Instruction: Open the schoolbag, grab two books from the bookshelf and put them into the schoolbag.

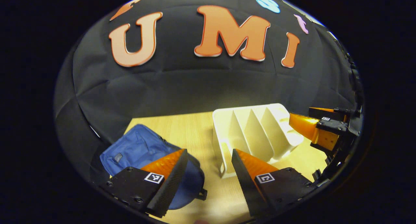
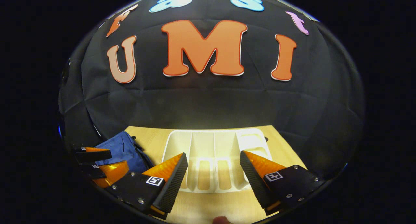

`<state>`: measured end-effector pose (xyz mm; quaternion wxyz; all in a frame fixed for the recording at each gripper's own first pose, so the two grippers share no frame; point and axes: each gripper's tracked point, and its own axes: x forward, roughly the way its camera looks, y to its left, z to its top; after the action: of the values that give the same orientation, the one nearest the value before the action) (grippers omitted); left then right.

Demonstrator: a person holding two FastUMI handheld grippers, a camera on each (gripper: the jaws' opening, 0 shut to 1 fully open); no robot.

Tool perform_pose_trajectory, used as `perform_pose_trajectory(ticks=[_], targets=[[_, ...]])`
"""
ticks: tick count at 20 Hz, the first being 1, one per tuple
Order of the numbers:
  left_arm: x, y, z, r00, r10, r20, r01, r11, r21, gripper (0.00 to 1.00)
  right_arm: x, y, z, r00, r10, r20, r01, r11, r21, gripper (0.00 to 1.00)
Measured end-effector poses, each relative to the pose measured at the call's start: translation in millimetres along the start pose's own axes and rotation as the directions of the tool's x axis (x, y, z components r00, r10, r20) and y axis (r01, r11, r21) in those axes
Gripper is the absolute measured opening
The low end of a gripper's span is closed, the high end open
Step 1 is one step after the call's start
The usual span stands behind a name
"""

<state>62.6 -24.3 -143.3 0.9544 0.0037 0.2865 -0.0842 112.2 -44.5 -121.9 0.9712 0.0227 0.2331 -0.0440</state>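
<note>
Left gripper (image 1: 208, 162): jaws stood wide apart, holding nothing, above the bench.
Right gripper (image 2: 213, 165): jaws wide apart, empty, facing the bookshelf head-on; in the left gripper view it showed at the right edge (image 1: 320, 129), beside the bookshelf.
Schoolbag (image 1: 139, 149): blue, lying on the bench just past the left gripper's left finger, left of the bookshelf; (image 2: 125, 149) in the right gripper view.
Bookshelf (image 1: 256, 133): white, with upright dividers, slots open; (image 2: 214, 149).
Bench (image 1: 191, 129): light wood, carrying schoolbag and bookshelf.
</note>
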Motion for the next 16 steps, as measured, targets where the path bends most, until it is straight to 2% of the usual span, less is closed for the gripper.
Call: perform_pose_trajectory(ticks=[3,4,6,8,10,11,12,13,16], targets=[[-18.5,-8.7,33.5,0.992,0.082,0.094,-0.085,0.996,0.031,0.9,-9.5,-19.7,29.3,0.996,-0.006,0.085,0.008,0.999,-0.032,0.97],[-23.5,-10.4,40.7,0.987,0.097,0.125,-0.102,0.994,0.028,0.94,-14.6,-24.3,39.3,0.994,-0.002,0.112,0.007,0.999,-0.041,0.97],[-39.4,-16.0,58.2,0.97,0.133,0.202,-0.137,0.99,0.008,0.96,-23.5,-29.4,54.4,0.988,0.013,0.156,-0.007,0.999,-0.041,0.96],[-51.7,-19.9,80.8,0.936,0.175,0.306,-0.182,0.983,-0.007,1.0,-32.9,-35.2,64.9,0.982,0.026,0.187,-0.02,0.999,-0.035,0.97],[-66.5,-27.7,109.5,0.886,0.178,0.429,-0.193,0.981,-0.009,0.96,-42.2,-41.3,72.3,0.976,0.031,0.213,-0.025,0.999,-0.031,0.97],[-72.4,-32.6,114.6,0.871,0.187,0.453,-0.201,0.979,-0.019,1.0,-46.4,-44.4,75.8,0.973,0.034,0.229,-0.028,0.999,-0.027,0.97],[-85.2,-36.0,117.1,0.857,0.199,0.476,-0.209,0.977,-0.033,0.94,-50.4,-46.4,79.4,0.968,0.038,0.248,-0.034,0.999,-0.021,0.97],[-95.9,-36.2,116.3,0.844,0.213,0.492,-0.219,0.975,-0.047,0.98,-52.6,-48.9,82.5,0.963,0.043,0.268,-0.04,0.999,-0.017,0.96],[-112.6,-36.5,118.6,0.804,0.248,0.54,-0.233,0.968,-0.096,0.98,-59.9,-52.9,88.4,0.945,0.053,0.323,-0.05,0.999,-0.018,0.97]])
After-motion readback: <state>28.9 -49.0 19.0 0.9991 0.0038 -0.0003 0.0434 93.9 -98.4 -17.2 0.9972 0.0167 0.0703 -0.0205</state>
